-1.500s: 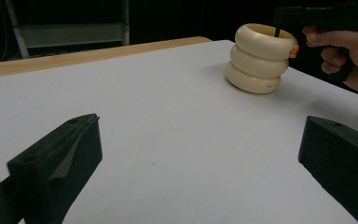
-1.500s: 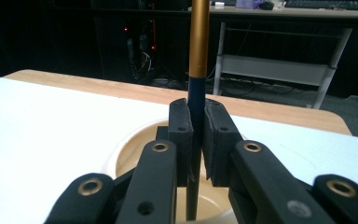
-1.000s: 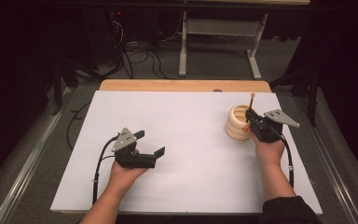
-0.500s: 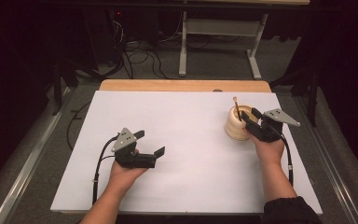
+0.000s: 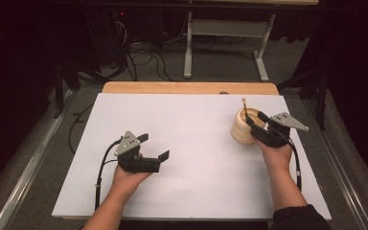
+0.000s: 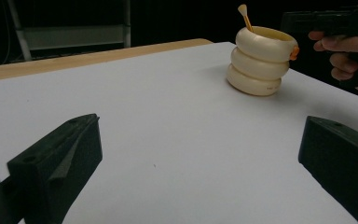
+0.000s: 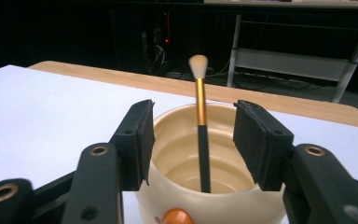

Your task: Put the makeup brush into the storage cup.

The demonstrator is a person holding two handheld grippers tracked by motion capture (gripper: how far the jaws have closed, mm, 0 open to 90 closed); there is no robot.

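A cream ribbed cup (image 5: 242, 130) stands on the right part of the white table top (image 5: 196, 124). A thin brush (image 5: 244, 106) with a black and gold handle stands in it, pale tip up. My right gripper (image 5: 255, 121) is at the cup's near-right rim. In the right gripper view the right gripper (image 7: 196, 127) straddles the brush (image 7: 199, 107) over the cup (image 7: 175, 122); its jaws have just been opening and its pads do not touch the handle. My left gripper (image 5: 154, 146) lies open on the table at the left, with nothing between its jaws (image 6: 200, 128). It faces the cup (image 6: 260, 63).
A wooden strip (image 5: 191, 87) runs along the table's far edge. Behind it stand a metal desk frame (image 5: 220, 36) and floor cables (image 5: 143, 52). Metal rails (image 5: 28, 163) run along both sides of the table.
The right gripper's jaws have opened and let go of the brush. The brush has dropped into the cup and now leans on its far side. The left gripper has not moved.
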